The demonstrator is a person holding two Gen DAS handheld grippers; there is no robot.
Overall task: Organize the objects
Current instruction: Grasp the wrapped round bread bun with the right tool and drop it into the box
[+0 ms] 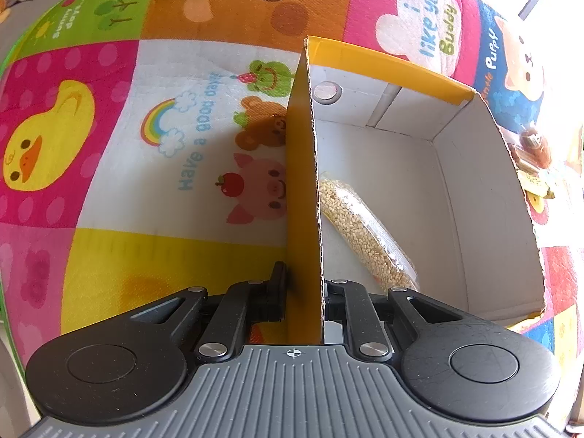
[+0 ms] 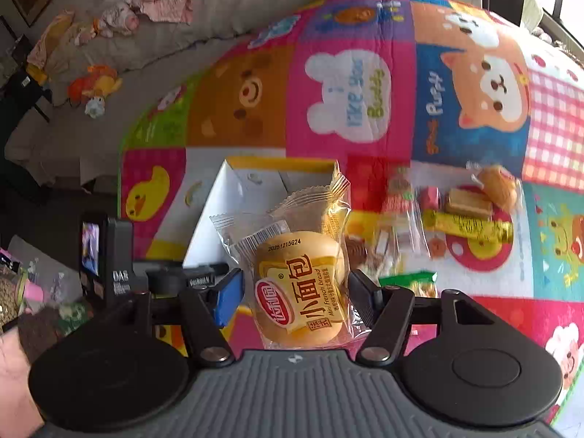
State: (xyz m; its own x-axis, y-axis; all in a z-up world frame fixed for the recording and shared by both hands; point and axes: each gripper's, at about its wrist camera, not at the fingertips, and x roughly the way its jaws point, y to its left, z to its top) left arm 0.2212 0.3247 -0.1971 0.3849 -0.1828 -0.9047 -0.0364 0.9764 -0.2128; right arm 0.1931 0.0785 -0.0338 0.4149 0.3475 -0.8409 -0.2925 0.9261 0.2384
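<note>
My left gripper [image 1: 304, 292] is shut on the near wall of a yellow cardboard box [image 1: 301, 182], one finger outside and one inside. On the white floor of the box lies a clear packet of pale grains [image 1: 365, 230]. In the right wrist view my right gripper [image 2: 295, 295] is shut on a wrapped mini French bread [image 2: 299, 288] and holds it in the air above the mat. The same box [image 2: 215, 219] lies beyond and to the left of the bread.
The box sits on a colourful cartoon play mat [image 1: 164, 138]. Several wrapped snacks lie on the mat to the right, among them a yellow bar [image 2: 467, 226], a bun [image 2: 496, 186] and a green packet [image 2: 408, 281]. A hand [image 2: 11, 376] shows at lower left. A sofa [image 2: 182, 29] with toys stands behind.
</note>
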